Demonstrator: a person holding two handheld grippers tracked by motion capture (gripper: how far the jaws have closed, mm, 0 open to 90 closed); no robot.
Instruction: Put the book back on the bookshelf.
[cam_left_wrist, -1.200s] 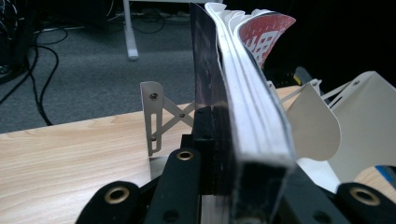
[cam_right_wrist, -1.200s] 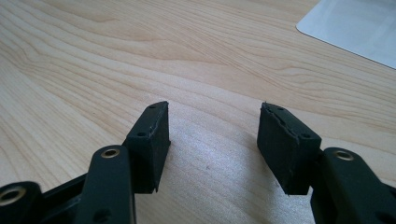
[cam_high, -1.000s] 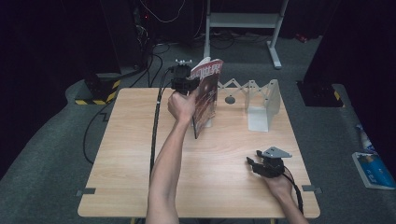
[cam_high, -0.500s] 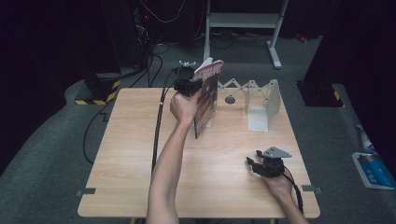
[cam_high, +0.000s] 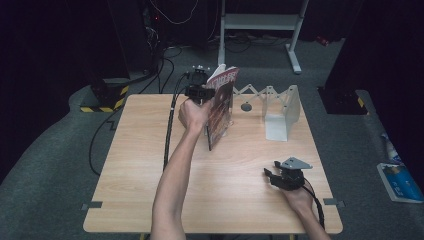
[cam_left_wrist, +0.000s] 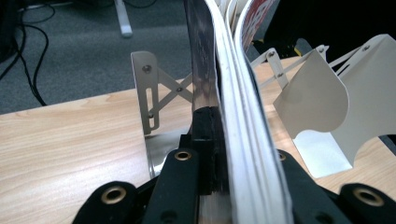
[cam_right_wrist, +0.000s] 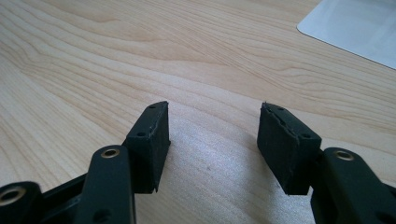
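A thin magazine (cam_high: 221, 107) with a red-and-white cover stands upright on edge at the back middle of the wooden table (cam_high: 140, 165). My left gripper (cam_high: 206, 93) is shut on its upper edge. In the left gripper view the white page edges of the magazine (cam_left_wrist: 243, 93) run up between the black jaws of the left gripper (cam_left_wrist: 238, 156), and one pad (cam_left_wrist: 206, 140) presses its glossy side. My right gripper (cam_high: 272, 176) rests near the front right of the table, open, with only bare wood between the jaws of the right gripper (cam_right_wrist: 212, 140).
A white extendable book rack (cam_high: 282, 112) with a scissor lattice stands at the back right, just beyond the magazine; its end plates (cam_left_wrist: 322, 107) appear close ahead. A small grey disc (cam_high: 246, 106) lies by it. Cables trail off the table's far left.
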